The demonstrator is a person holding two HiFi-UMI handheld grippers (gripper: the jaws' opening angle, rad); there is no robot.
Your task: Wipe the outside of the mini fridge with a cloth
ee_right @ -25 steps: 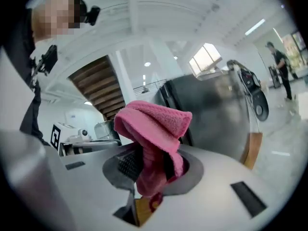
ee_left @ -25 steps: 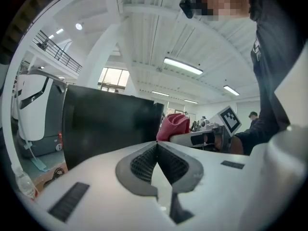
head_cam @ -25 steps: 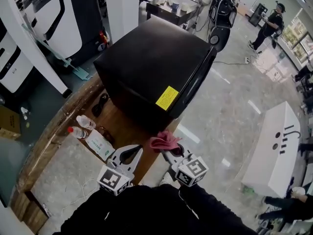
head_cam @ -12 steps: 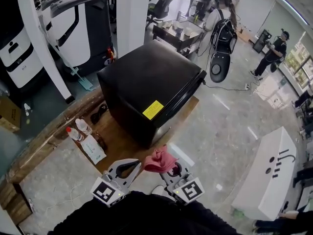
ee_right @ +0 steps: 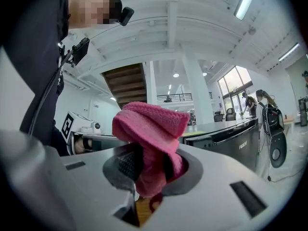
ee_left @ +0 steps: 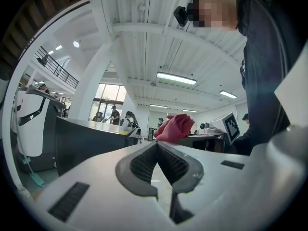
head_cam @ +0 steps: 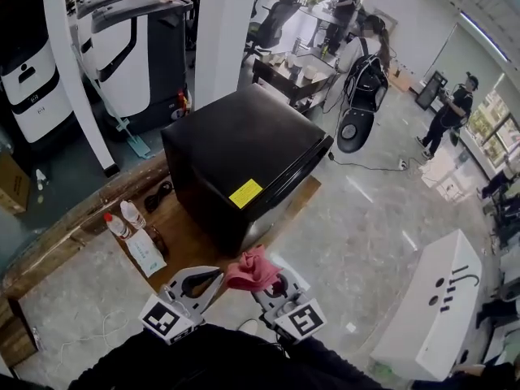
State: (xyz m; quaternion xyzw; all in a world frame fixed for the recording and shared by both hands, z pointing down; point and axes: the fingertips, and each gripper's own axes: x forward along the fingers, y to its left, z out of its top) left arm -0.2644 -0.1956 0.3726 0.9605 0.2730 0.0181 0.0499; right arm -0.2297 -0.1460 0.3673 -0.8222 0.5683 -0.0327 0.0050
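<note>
The black mini fridge (head_cam: pixel 240 159) stands on a low wooden platform (head_cam: pixel 188 236), a yellow label on its near side. In the head view my right gripper (head_cam: pixel 262 279) is shut on a pink cloth (head_cam: pixel 250 270), held just short of the fridge's near corner. The right gripper view shows the cloth (ee_right: pixel 150 134) bunched between the jaws, with the fridge (ee_right: pixel 230 139) beyond at the right. My left gripper (head_cam: pixel 201 281) hangs beside it, shut and empty; its own view (ee_left: pixel 156 161) shows the pads meeting, with the cloth (ee_left: pixel 175 127) and the fridge (ee_left: pixel 89 143) behind.
Two bottles (head_cam: pixel 123 216) and a white packet (head_cam: pixel 146 252) lie on the platform left of the fridge. A white pillar (head_cam: pixel 219 31) rises behind it. A white bench (head_cam: pixel 435 299) stands at the right. People (head_cam: pixel 449 112) move about in the background.
The view has pulled back and the fridge sits farther from both grippers. The cloth stays gripped in my right gripper. Both grippers have shifted slightly left and down in view.
</note>
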